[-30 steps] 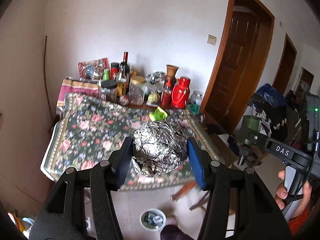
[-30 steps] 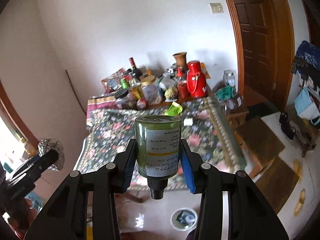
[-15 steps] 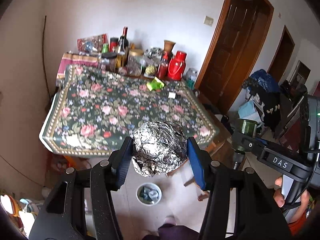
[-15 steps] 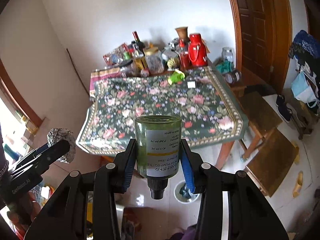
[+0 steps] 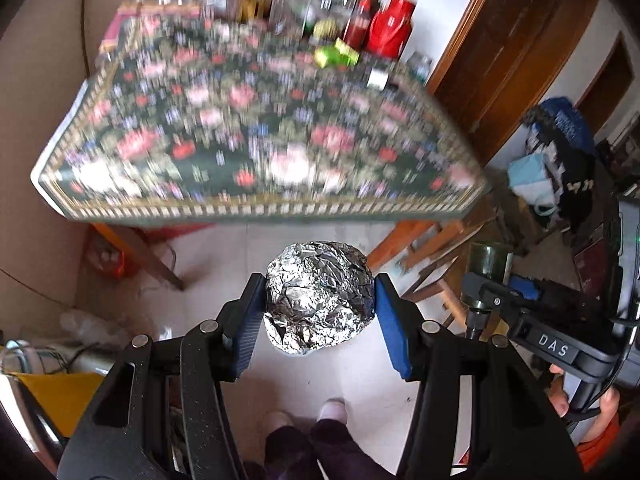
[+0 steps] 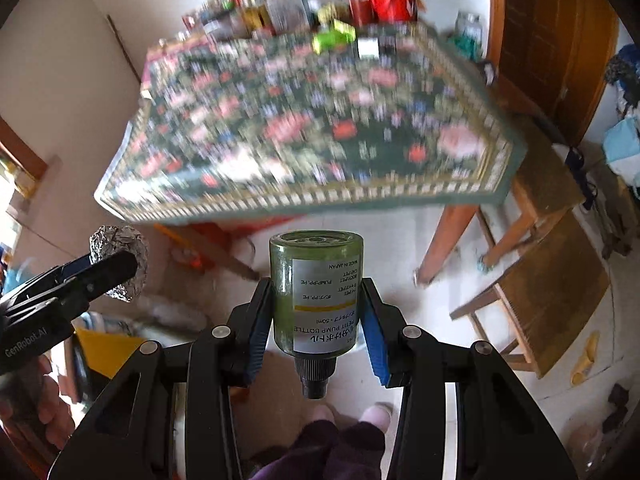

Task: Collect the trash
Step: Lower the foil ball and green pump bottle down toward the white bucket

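Note:
In the left wrist view my left gripper [image 5: 318,284] is shut on a crumpled ball of silver foil [image 5: 316,300], with its blue pads pressed on both sides. My right gripper [image 6: 316,286] is shut on a small green pump bottle [image 6: 316,292] with a white label, held neck towards the camera. Both point steeply down at the pale tiled floor in front of the table. Each shows in the other's view: the foil ball [image 6: 120,252] at the left, the green bottle [image 5: 489,258] at the right. No bin is in sight.
A table under a dark floral cloth [image 5: 256,140] fills the upper view, blurred. Bottles, jars and a red flask [image 5: 390,30] crowd its far end, near a green wrapper [image 5: 336,56]. Wooden stools [image 6: 552,280] stand at the right. The person's feet [image 5: 332,408] are below.
Both grippers have sunk and tipped downward with their loads still held. The table has slid up the view, the floor fills the middle, and the white bin has gone out of sight.

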`<state>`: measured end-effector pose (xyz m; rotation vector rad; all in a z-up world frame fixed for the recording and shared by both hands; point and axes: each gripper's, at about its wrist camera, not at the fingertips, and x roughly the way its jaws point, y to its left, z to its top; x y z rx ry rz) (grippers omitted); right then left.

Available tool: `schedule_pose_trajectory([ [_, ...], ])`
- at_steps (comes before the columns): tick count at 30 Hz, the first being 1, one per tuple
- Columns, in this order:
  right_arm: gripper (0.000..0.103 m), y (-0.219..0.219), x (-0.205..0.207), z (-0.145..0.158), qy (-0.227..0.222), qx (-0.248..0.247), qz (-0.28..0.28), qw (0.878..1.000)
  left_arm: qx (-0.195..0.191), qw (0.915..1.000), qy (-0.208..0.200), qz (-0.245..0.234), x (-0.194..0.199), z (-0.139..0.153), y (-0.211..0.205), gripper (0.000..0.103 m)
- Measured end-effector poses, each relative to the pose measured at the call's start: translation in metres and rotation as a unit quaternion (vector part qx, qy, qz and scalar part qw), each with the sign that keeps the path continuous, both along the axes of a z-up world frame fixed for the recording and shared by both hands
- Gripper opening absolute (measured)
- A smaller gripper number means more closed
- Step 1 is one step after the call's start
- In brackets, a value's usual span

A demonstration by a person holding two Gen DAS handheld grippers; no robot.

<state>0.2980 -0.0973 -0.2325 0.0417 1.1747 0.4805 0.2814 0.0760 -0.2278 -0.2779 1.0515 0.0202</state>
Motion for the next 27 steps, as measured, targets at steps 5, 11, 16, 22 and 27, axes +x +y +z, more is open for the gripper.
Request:
schedule_pose_trajectory([
  [5, 0.039, 0.005, 0.017, -0.06, 0.026, -0.003, 0.016, 1.0, 0.008, 0.9989, 0.045, 0.012, 0.009, -0.075, 0.002, 0.053],
  [11, 0.039, 0.023, 0.032, -0.124, 0.052, 0.019, 0.047, 0.997, 0.01, 0.9959, 0.08, 0.041, 0.011, -0.146, 0.016, 0.053],
  [16, 0.041, 0.042, 0.034, -0.164, 0.086, 0.024, 0.087, 0.992, 0.01, 0.9938, 0.097, 0.052, 0.014, -0.188, 0.02, 0.053],
  [22, 0.042, 0.035, 0.03, -0.193, 0.118, 0.015, 0.086, 0.989, -0.001, 0.9915, 0.122, 0.044, 0.022, -0.226, 0.009, 0.053],
  [27, 0.043, 0.016, 0.034, -0.197, 0.12, -0.003, 0.071, 0.99, -0.014, 0.99, 0.138, 0.024, 0.033, -0.245, -0.009, 0.054],
])
